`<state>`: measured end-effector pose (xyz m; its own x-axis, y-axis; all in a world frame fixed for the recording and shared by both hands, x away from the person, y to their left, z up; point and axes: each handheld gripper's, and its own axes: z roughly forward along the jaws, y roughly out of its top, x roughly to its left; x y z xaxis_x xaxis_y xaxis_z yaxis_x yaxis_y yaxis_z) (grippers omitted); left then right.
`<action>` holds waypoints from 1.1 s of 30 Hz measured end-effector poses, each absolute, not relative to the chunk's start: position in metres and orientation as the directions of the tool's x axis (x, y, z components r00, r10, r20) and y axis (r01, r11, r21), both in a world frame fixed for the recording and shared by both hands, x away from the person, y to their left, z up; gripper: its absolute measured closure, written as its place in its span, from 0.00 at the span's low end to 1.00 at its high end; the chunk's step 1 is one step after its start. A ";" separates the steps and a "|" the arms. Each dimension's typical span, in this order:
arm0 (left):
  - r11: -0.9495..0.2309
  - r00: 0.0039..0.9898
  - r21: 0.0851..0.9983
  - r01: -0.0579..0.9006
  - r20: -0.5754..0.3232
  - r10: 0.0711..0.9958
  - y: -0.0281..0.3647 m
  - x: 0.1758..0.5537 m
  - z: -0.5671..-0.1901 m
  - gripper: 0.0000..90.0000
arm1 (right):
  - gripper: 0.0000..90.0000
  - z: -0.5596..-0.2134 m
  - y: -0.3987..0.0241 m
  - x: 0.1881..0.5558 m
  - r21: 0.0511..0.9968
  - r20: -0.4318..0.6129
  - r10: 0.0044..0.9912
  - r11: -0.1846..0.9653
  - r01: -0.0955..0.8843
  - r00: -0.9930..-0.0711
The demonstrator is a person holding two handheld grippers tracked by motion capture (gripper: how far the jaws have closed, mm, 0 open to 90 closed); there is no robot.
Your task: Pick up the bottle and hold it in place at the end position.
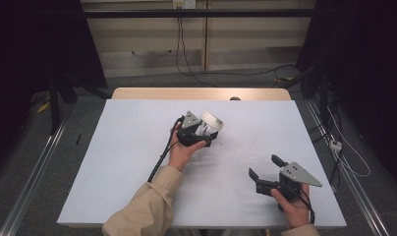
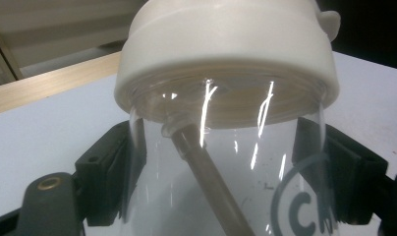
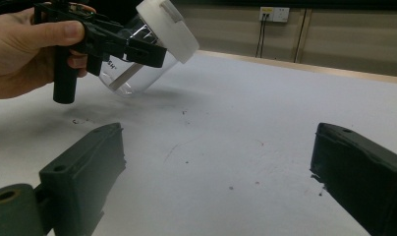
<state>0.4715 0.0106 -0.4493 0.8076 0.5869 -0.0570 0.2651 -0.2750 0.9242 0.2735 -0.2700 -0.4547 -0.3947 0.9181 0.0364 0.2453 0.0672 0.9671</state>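
A clear plastic bottle [image 1: 207, 129] with a wide white lid [image 1: 212, 121] hangs tilted above the middle of the white table [image 1: 123, 162]. My left gripper [image 1: 200, 133] is shut on its transparent body, just under the lid. In the left gripper view the bottle [image 2: 226, 182] sits between the two black jaws, a straw running down inside it and the lid [image 2: 226, 54] above. My right gripper [image 1: 266, 169] rests low at the table's right front, its jaws wide open with nothing between them. From the right gripper view the held bottle [image 3: 137, 69] shows at upper left, its lid [image 3: 168, 29] leaning right.
Small dark specks mark the white table [image 3: 245, 128] near its middle. A wooden strip [image 1: 201, 93] runs along the far edge. Cables [image 1: 186, 59] hang from a wall socket beyond. Metal rails [image 1: 34, 172] flank the table on both sides.
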 end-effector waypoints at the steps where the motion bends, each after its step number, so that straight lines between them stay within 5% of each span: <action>1: -0.281 0.811 0.923 0.263 -0.053 0.583 0.009 0.473 -0.450 0.21 | 0.06 -0.455 -0.270 0.274 0.967 0.036 0.918 0.067 0.245 -0.395; 33: -0.301 0.812 0.923 0.241 -0.022 0.583 -0.005 0.475 -0.462 0.21 | 0.06 -0.455 -0.272 0.272 0.967 0.040 0.919 0.063 0.246 -0.393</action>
